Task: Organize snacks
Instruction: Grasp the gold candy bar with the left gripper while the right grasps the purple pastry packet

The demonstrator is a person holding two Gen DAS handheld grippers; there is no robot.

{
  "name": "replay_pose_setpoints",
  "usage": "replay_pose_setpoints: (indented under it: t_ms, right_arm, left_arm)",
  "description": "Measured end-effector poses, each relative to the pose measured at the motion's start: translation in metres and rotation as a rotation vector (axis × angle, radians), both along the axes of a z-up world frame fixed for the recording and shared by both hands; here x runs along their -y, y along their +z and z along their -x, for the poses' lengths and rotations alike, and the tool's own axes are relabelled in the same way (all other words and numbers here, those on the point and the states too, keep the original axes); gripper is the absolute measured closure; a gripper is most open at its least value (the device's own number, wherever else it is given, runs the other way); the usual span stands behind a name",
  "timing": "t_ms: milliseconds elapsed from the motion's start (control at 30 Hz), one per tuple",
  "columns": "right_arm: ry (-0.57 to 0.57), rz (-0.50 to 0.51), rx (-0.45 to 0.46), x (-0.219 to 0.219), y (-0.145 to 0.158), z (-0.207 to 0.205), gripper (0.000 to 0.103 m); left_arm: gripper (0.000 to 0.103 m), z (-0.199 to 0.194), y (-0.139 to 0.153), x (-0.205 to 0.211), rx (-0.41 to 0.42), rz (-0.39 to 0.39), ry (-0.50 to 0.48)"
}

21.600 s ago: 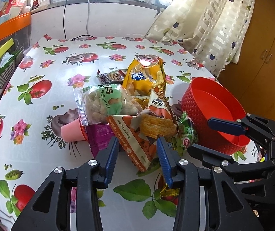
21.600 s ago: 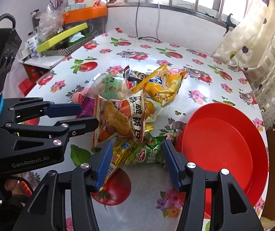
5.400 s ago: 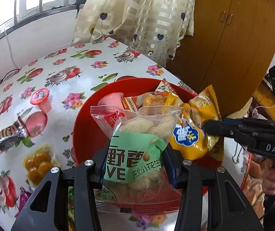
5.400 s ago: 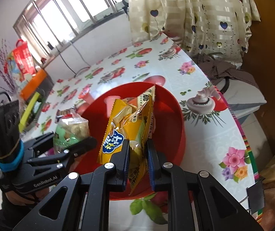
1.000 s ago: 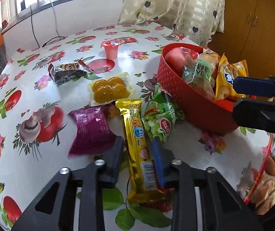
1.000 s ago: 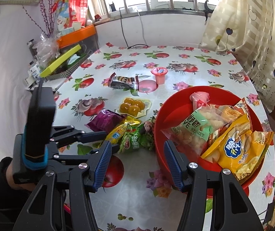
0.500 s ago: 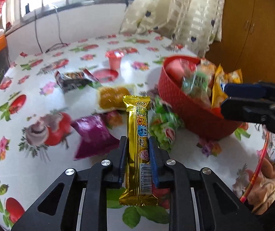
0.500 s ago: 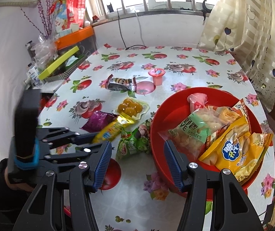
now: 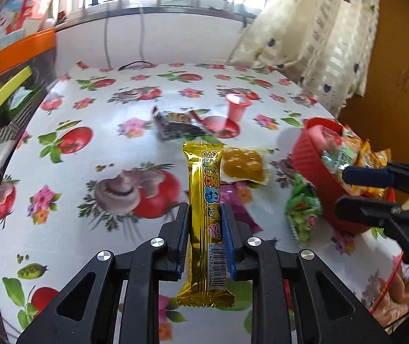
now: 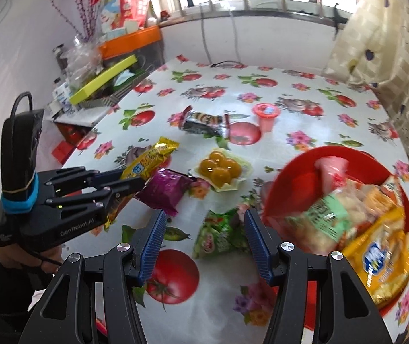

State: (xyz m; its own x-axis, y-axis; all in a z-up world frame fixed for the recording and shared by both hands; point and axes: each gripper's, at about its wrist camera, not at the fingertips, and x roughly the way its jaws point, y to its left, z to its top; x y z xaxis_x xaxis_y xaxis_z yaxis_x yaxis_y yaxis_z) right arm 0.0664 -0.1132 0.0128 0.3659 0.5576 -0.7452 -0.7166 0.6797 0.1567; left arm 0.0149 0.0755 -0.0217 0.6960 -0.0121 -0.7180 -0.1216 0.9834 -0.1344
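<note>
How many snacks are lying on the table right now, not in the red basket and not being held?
5: the dark wrapper, pink jelly cup, yolk pack, purple packet and green packet beside the red basket. Others may be hidden.

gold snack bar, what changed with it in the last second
The left gripper closed on the gold snack bar and lifted it off the table. The right gripper stayed open above the green packet; the red basket stayed put.

Your black left gripper (image 10: 127,179) (blue pads, silver screws) reads "GenRobot.AI"; at nine o'clock, perhaps a dark sleeve.
</note>
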Motion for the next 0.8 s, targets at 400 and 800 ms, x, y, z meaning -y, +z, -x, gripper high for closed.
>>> replay_pose_setpoints:
  t_ms: [400,800]
  right_arm:
    - [0.035,0.001,-0.129,-0.064,-0.025,-0.02,0.049]
    - [-0.041,0.031,-0.221,-0.1,-0.053,-0.039,0.049]
  left_arm:
    - [0.081,0.006,-0.005,-0.041,0.001,0.006,0.119]
    - [0.08,0.009,-0.012,-0.063,-0.011,0.009,0.169]
